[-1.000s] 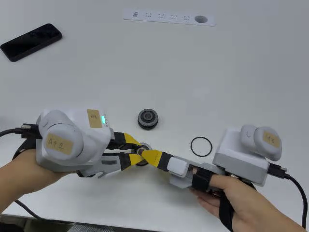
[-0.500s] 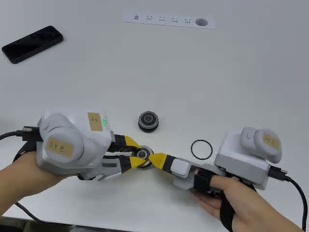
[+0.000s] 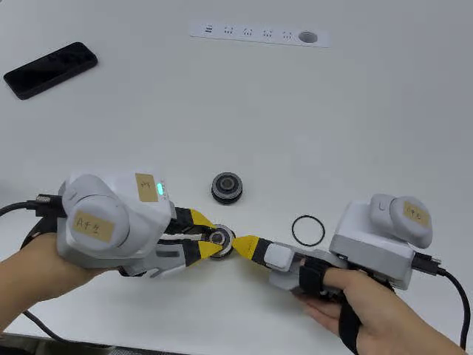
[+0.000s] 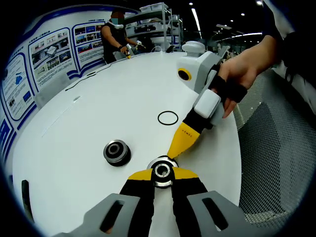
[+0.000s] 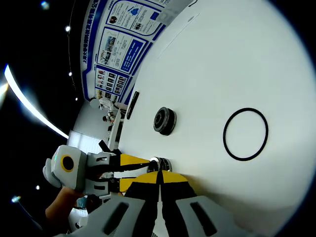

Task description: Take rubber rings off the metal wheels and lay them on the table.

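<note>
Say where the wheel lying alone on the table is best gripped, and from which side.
Probably the lone wheel across its outer rim, coming down from above: it lies flat, bore upward, with open table around it for both jaws.

Two wheels, one loose ring, one phone

Lab hall, wall posters, storage shelves, white workbench

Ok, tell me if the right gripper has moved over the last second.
Yes. Against the loose ring, the right gripper has drawn back slightly rightward; its tip now sits at the edge of the held wheel.
</note>
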A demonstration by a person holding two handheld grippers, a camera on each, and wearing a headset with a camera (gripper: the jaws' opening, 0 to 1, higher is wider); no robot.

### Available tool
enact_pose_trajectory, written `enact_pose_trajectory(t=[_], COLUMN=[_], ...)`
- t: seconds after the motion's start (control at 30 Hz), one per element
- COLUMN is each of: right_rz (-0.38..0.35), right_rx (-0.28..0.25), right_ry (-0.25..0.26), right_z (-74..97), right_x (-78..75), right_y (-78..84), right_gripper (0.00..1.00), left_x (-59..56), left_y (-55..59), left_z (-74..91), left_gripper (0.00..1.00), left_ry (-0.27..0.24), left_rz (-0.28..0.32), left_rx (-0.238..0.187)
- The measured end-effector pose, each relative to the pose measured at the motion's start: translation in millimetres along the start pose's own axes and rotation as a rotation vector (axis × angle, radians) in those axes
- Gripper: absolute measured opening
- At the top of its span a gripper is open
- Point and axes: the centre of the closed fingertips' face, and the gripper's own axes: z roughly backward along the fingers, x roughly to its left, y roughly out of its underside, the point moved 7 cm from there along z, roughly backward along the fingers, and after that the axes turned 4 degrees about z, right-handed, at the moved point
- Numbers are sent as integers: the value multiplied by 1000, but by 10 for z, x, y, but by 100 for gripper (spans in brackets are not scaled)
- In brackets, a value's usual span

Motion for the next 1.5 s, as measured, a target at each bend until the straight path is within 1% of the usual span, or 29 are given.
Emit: enact_pose_trajectory(t=[0.17, 0.37, 0.47, 0.63, 0.73, 0.77, 0.8, 0.93, 1.07, 1.17, 1.3, 1.5], right_rz=[-3, 54, 50, 88, 121, 147, 157, 171, 186, 211, 218, 238], right_rx=[0, 11, 20, 27, 29, 28, 28, 32, 36, 40, 39, 40], right_ry=[15, 28, 34, 48, 64, 69, 71, 73, 77, 80, 80, 79], right_z=[12, 7, 0, -12, -17, -20, -23, -24, -30, -41, -39, -45], right_x=[27, 65, 81, 112, 126, 135, 140, 148, 163, 169, 176, 188], right_y=[-1, -9, -17, -17, -22, -20, -20, -26, -27, -28, -26, -29], right_gripper=[2, 1, 1, 1, 1, 1, 1, 1, 1, 1, 1, 1], left_x=[-5, -5, -4, -5, -6, -6, -5, -5, -5, -3, -4, -4], left_y=[-1, 1, 2, -2, -4, -4, -4, -2, -4, 0, 5, 5], left_z=[0, -2, -2, -3, -3, -3, -4, -2, -1, -1, 0, -1], left_gripper=[12, 12, 12, 12, 12, 12, 12, 12, 12, 12, 12, 12], left_ry=[-2, -3, -2, 1, 0, 0, -1, -1, -1, -2, -4, -4], left_rz=[0, -1, -3, -7, -6, -6, -6, -1, -3, -2, 6, 2], left_rx=[0, 2, 1, 2, 0, 0, 0, -8, -7, -8, -15, -13])
